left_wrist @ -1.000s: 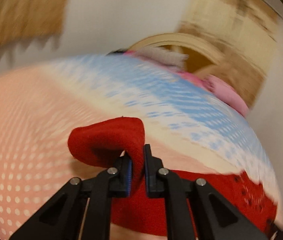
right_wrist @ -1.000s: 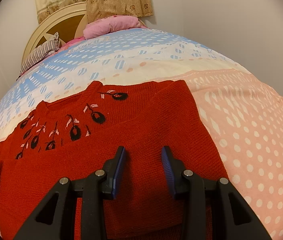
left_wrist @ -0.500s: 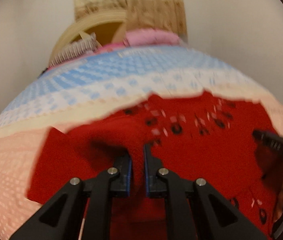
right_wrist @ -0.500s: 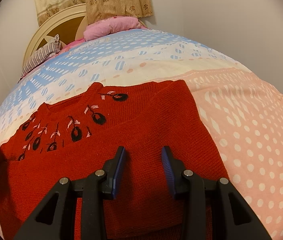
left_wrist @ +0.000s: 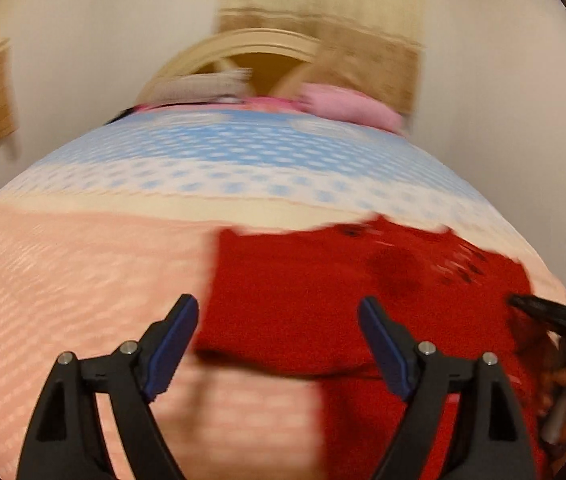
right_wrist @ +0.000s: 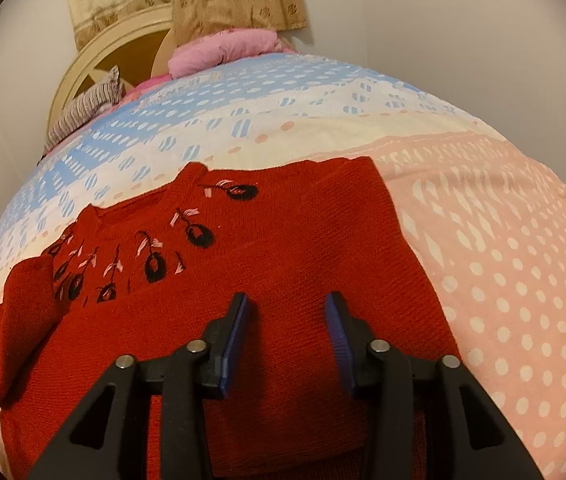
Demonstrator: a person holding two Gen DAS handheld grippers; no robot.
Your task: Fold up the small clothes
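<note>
Sleeve-folding is in hand: the left claw [left_wrist: 277,346], jaws just opened wide, releases the red sweater [right_wrist: 283,280] while the half-open, empty right claw [right_wrist: 289,332] hovers above, and next comes smoothing the left sleeve [right_wrist: 15,320] flat.

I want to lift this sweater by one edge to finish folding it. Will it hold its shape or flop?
The red sweater will probably flop: it is knit, and its folded sleeve drapes limply over the body. It looks thick, so maybe a bit heavy for its size. It likely won't slide much on the bedspread, since both look like soft cloth.
</note>
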